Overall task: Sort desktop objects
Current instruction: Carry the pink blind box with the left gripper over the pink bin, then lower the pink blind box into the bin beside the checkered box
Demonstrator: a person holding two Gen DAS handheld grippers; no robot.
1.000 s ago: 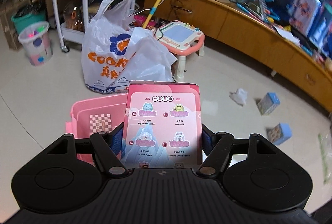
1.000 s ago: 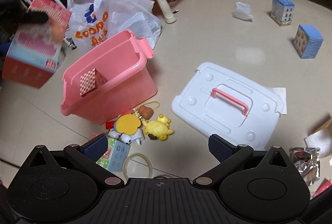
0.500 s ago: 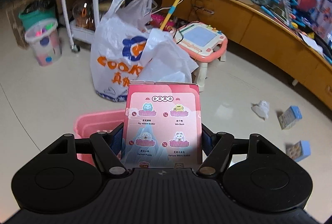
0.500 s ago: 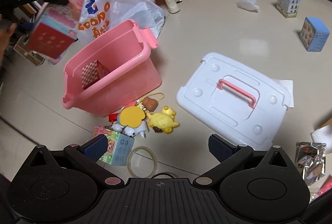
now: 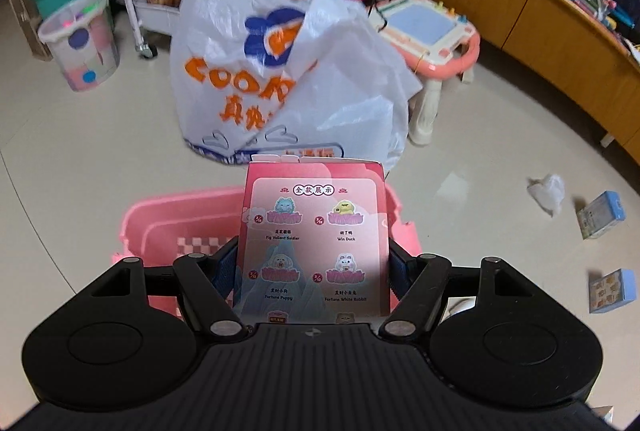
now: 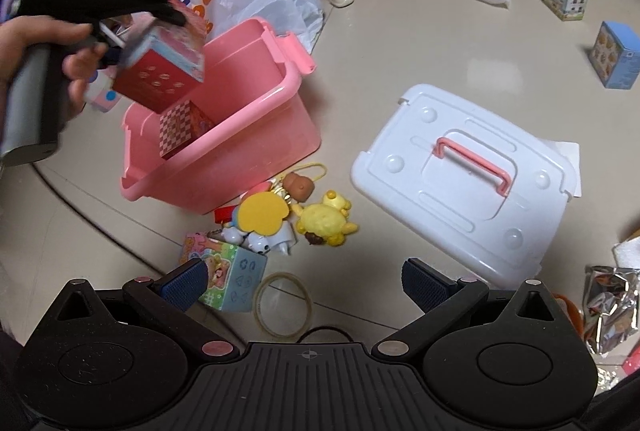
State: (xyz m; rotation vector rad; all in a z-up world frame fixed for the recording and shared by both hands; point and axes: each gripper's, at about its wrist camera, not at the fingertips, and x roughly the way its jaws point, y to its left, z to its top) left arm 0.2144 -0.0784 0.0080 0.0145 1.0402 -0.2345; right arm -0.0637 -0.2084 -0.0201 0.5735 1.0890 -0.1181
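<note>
Our left gripper [image 5: 314, 271] is clamped on the pink toy box [image 5: 314, 243], a pad pressed to each side, so the jaws are only as wide as the box itself. From the right wrist view we see that same pink toy box [image 6: 164, 71] hanging tilted over the open pink bin [image 6: 224, 151], above the rim and not inside. A checkered box [image 6: 180, 129] sits at the bottom of the bin. Our right gripper [image 6: 306, 281] is spread wide with nothing between the pads, hovering over the floor. Just under it lies a small green box [image 6: 236, 279] beside a roll of clear tape [image 6: 284, 305], with a yellow plush toy [image 6: 324, 221] and other small toys near the bin's wall. The white lid [image 6: 464, 179] lies flat on the floor to the right, apart from the bin. Behind the bin slumps a white shopping bag [image 5: 256, 71].
</note>
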